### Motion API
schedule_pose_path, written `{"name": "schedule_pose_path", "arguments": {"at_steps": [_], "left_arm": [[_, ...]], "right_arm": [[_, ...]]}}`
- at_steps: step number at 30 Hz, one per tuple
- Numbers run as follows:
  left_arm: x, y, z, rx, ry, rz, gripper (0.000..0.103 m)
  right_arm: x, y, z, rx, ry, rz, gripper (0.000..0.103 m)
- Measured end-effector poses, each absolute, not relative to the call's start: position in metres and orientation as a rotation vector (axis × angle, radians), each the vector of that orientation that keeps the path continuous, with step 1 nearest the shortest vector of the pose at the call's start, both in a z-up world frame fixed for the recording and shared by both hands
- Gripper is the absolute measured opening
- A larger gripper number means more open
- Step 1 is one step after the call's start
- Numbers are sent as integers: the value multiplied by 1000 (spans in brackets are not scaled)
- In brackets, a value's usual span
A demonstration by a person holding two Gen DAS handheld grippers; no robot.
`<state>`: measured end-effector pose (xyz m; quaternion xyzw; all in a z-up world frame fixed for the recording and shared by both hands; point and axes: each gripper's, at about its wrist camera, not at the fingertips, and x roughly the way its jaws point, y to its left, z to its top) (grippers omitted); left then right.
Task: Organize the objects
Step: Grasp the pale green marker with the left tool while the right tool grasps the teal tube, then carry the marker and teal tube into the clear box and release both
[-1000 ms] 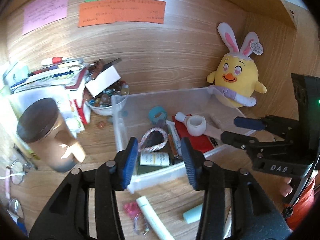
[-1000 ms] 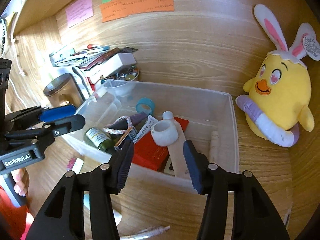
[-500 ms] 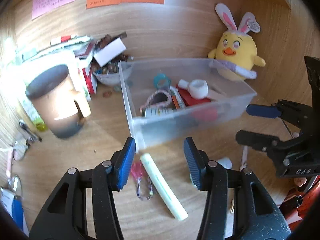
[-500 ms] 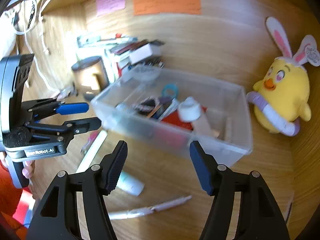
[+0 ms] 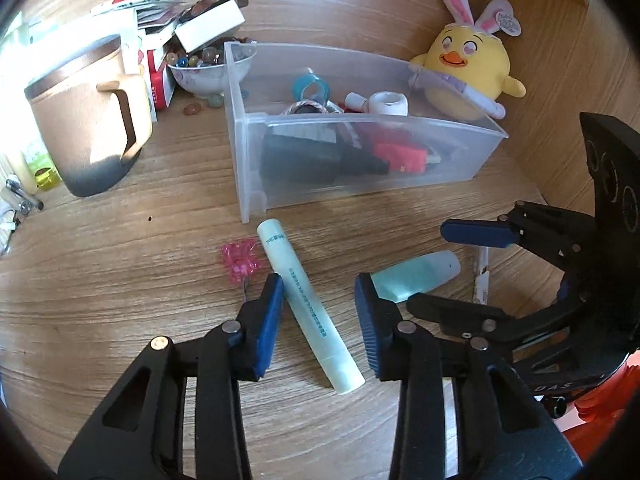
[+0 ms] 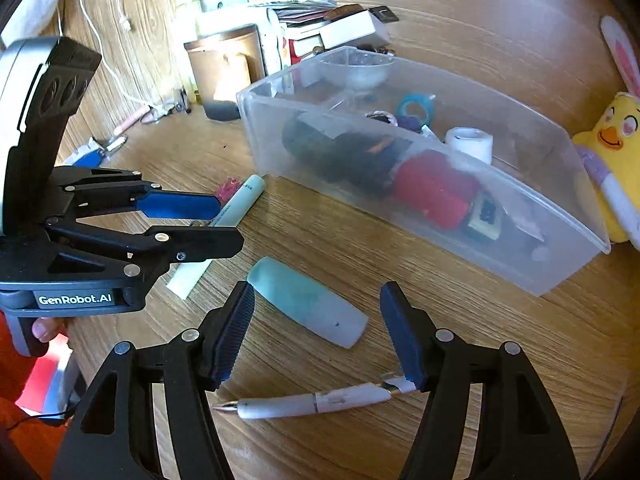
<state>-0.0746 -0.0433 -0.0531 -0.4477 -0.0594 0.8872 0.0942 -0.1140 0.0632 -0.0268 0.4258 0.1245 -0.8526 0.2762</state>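
Left gripper [image 6: 230, 226], labelled "GenRobot.AI", jaws closing around one mint tube [image 5: 308, 304] untouched; right gripper [image 6: 316, 332] open over one teal bottle [image 6: 308, 306].

The bench [image 5: 120, 272] was brown woodgrain. On it lay a pale mint tube [image 5: 308, 308] with dark print, a teal-to-grey bottle [image 6: 308, 306], a pink bead cluster [image 5: 240, 260] and a white pen [image 6: 316, 402]. The clear bin [image 5: 360, 184] showed red and black contents. The plush chick [image 5: 468, 68] was yellow with pink-lined ears.
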Motion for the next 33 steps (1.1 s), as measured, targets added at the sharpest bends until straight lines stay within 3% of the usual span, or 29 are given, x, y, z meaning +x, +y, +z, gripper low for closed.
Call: {"name": "schedule_pose_path", "arguments": {"at_steps": [5,13,18,33], "left_arm": [[-79,-40,-56,-1332,-152,2625,35],[-90,-29,-59,-1334,-38,2644,31],[-86,-25,-59,-1309,18,2639,15],[-84,-16,-61,-1321,131,2652,15]], "right_arm": [[-114,62,-34,1162,356,-2289,57],[-110,67,-34,1149,382,-2299,23],[-106,70,-33,1148,382,-2296,23],[-110,67,-32,1141,362,-2322,23]]}}
